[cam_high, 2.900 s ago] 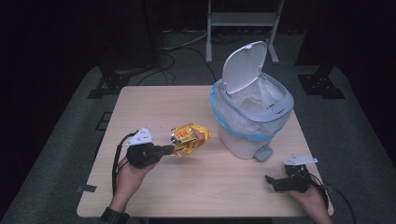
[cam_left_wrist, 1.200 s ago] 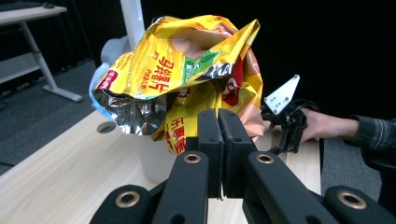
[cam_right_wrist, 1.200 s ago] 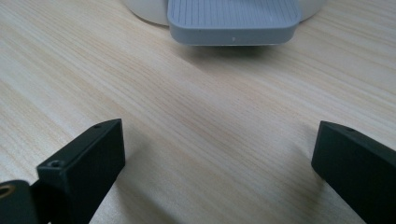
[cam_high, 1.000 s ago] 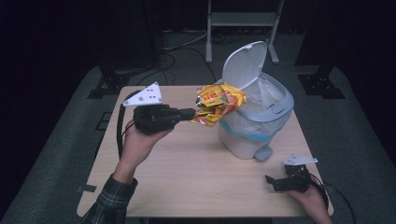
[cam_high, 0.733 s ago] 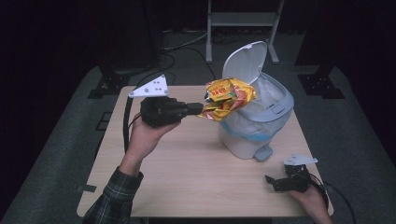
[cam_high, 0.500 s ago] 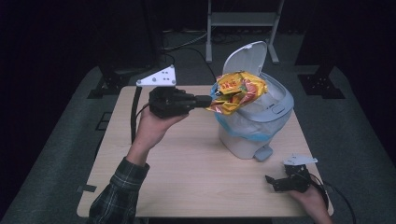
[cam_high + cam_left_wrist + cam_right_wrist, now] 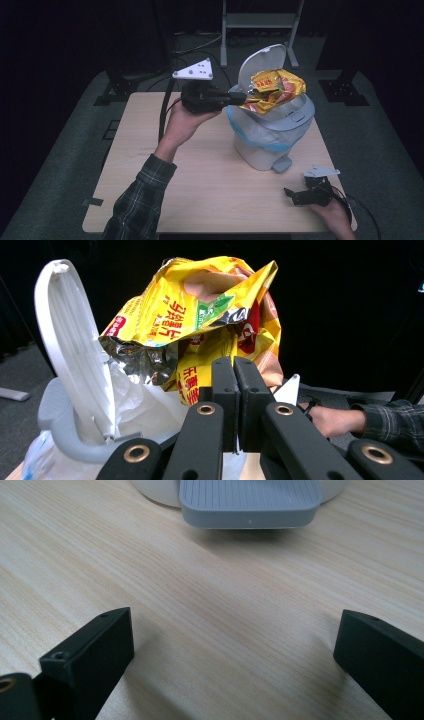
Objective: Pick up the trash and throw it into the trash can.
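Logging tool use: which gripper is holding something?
The left gripper: it is shut on the yellow snack bag above the bin. The right gripper sits open on the table.

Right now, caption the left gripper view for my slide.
Left gripper shut on crumpled snack bag above open bin.

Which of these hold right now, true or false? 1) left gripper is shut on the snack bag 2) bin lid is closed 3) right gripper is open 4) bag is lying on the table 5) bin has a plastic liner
1) True. The left gripper is shut on the snack bag.
2) False. The lid of the bin stands raised.
3) True. The right gripper is open, low over the table near the bin's pedal.
4) False. The bag is held in the air over the bin's opening.
5) True. A plastic liner drapes over the rim.
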### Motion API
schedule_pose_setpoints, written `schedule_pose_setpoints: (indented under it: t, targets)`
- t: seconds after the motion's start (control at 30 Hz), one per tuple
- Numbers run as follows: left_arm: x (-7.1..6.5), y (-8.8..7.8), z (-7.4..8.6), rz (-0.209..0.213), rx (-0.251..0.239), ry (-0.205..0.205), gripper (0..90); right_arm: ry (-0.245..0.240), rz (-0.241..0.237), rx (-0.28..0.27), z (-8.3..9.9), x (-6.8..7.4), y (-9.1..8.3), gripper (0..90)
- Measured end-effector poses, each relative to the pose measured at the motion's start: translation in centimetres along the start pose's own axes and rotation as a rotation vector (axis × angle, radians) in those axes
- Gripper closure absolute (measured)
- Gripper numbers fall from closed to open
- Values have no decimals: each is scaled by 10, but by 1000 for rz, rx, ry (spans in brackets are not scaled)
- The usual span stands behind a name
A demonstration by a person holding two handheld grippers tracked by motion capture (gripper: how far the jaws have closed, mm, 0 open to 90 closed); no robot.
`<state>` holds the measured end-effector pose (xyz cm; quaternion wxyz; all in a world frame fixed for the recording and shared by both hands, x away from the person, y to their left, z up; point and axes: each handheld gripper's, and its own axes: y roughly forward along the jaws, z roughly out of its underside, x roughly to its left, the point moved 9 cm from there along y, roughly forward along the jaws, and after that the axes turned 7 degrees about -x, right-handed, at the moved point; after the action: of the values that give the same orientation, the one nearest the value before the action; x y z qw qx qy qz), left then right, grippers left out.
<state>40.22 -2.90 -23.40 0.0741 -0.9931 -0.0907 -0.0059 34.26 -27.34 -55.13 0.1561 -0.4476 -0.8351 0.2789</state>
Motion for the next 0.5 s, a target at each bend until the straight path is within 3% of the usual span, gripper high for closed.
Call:
schedule_pose_setpoints:
  t: [0.5]
  targets:
    - [27,35,11,-10,26,-21,890,2,0,1,0,0,0,16]
